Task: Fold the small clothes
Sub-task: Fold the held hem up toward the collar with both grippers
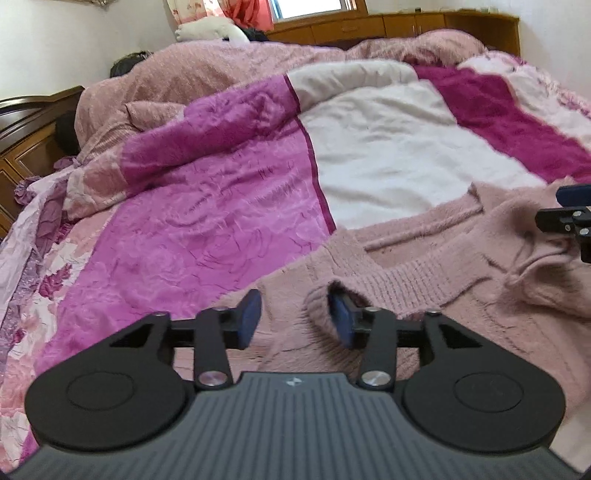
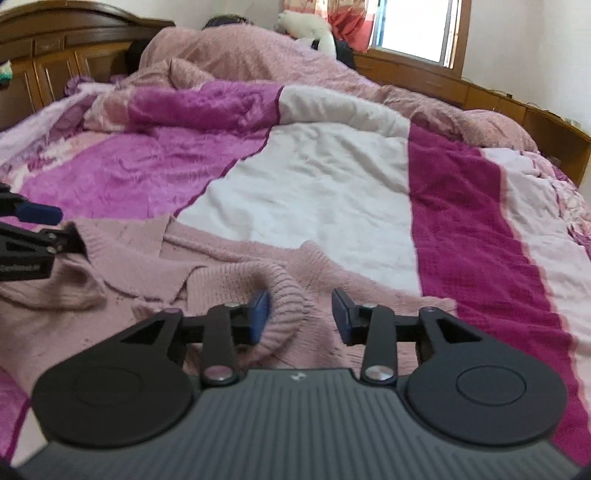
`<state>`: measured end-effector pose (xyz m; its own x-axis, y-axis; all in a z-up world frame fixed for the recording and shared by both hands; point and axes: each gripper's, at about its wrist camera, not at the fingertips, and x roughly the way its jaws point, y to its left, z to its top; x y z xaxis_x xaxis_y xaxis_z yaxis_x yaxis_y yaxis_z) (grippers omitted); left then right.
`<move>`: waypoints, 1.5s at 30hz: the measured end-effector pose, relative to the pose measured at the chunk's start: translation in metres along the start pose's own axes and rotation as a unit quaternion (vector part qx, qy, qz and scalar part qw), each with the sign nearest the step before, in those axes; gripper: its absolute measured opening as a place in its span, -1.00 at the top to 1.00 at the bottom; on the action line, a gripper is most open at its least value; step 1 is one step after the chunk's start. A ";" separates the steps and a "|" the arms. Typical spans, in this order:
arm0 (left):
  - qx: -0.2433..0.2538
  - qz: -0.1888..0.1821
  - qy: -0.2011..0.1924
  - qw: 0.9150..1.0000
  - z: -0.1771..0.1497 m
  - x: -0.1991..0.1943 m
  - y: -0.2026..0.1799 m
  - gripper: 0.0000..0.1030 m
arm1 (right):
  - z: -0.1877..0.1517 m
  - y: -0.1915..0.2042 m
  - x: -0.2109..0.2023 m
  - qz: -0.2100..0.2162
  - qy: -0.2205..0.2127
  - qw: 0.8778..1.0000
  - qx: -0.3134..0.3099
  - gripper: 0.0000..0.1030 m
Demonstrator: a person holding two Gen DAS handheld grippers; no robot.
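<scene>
A fuzzy pink knitted sweater [image 1: 424, 273] lies spread on the bed, its ribbed neckline rumpled; it also shows in the right wrist view [image 2: 155, 280]. My left gripper [image 1: 295, 319] is open over the sweater's near edge, a raised fold of knit between its blue pads, the right pad [image 1: 341, 319] tucked under the fold. My right gripper [image 2: 301, 314] is open too, with a ribbed fold of the sweater between its pads and against the left pad [image 2: 260, 314]. Each gripper shows at the edge of the other's view: the right one [image 1: 570, 214], the left one [image 2: 33, 229].
The bed carries a magenta, white and dark pink blanket [image 2: 314, 184]. A heaped pink quilt [image 2: 258, 62] lies at the far end. A wooden headboard [image 2: 55, 55] and wooden cabinets [image 1: 406, 22] under a window border the bed.
</scene>
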<state>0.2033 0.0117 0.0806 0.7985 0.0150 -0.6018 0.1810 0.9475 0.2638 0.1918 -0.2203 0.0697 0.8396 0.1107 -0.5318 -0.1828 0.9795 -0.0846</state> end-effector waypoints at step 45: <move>-0.001 -0.023 -0.032 0.999 -0.028 -0.026 0.000 0.77 | -0.015 0.013 -0.018 0.031 -0.006 0.998 -0.047 0.80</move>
<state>0.1666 0.0199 0.0751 0.8242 -0.0487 -0.5641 0.2170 0.9474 0.2353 0.1668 -0.2119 0.0660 0.8314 0.1727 -0.5281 -0.2805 0.9509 -0.1307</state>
